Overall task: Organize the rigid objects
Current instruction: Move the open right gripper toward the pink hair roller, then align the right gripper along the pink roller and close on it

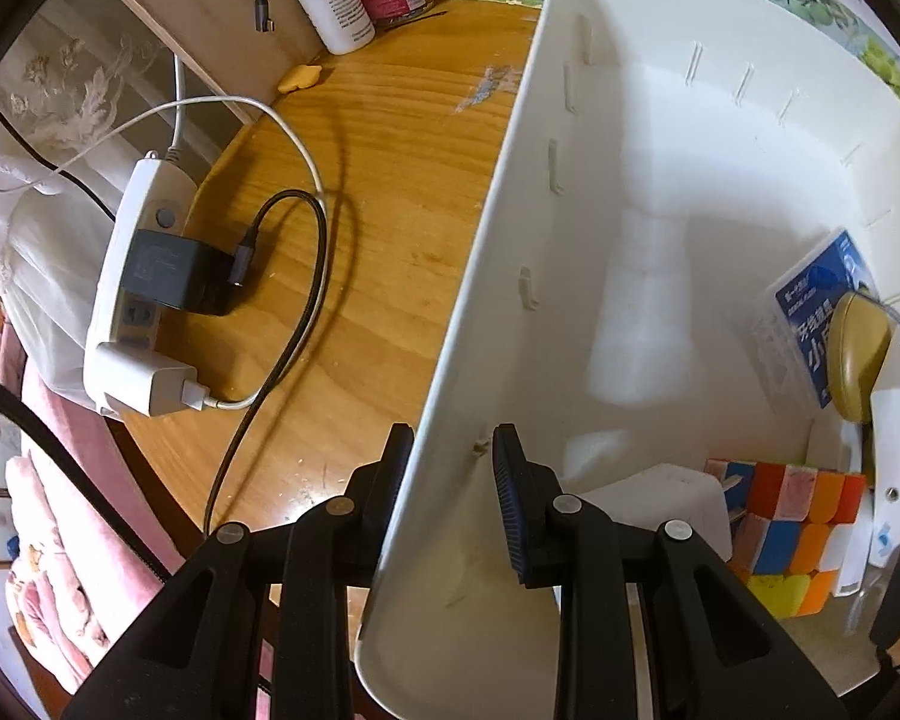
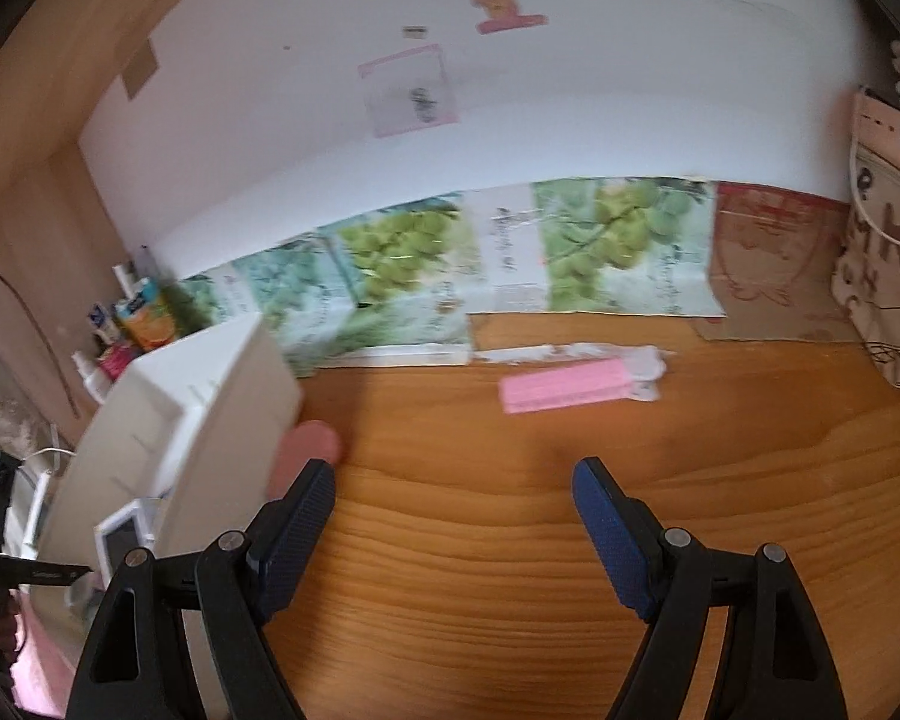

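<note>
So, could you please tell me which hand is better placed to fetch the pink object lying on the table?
The right. The right gripper is open and empty, facing the pink object across bare tabletop, while the left gripper is occupied straddling the white bin's wall.

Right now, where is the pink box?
In the right wrist view, the pink box lies flat on the wooden table, ahead of the open right gripper, near the grape poster along the wall.
</note>
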A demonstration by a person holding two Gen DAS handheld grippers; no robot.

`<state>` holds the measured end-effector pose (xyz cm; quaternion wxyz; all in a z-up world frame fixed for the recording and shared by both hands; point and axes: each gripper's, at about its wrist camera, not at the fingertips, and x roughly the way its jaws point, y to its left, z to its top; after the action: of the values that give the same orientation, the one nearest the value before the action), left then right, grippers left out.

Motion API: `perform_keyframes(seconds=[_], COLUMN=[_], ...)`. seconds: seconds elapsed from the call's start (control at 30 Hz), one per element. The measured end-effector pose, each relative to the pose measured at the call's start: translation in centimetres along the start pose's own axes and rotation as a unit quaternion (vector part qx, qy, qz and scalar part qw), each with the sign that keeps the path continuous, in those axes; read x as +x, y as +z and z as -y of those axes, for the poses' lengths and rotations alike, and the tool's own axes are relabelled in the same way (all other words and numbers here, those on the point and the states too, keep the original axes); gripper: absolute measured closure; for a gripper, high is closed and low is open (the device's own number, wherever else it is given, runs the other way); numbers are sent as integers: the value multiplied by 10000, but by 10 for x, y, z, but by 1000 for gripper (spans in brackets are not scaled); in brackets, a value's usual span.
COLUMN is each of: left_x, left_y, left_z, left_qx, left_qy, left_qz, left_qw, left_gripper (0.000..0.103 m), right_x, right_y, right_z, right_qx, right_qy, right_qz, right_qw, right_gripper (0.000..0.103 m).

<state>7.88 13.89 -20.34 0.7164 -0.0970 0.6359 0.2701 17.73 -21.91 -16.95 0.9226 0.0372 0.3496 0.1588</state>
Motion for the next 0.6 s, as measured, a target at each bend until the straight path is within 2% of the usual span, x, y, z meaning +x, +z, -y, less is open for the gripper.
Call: perform_keyframes(seconds=[0.23, 0.4, 0.6], left_x=[-1, -4, -17], left_y=[-3, -6, 1], left_z=[-1, 0, 9], left_qx=[124, 317, 461], left_qy=[50, 74, 118], left_qz=[-130, -145, 34], left_qw=[9998, 9994, 9989], left_gripper=[74, 74, 74], right_x=[16, 40, 63], right_y=[13, 23, 38], right_z=[17, 24, 31], right_qx=[89, 264, 458], right_qy=[-336, -400, -491], right_qz=[-333, -562, -601], right_qw=[9988, 9973, 9959], right_gripper=[21, 21, 21])
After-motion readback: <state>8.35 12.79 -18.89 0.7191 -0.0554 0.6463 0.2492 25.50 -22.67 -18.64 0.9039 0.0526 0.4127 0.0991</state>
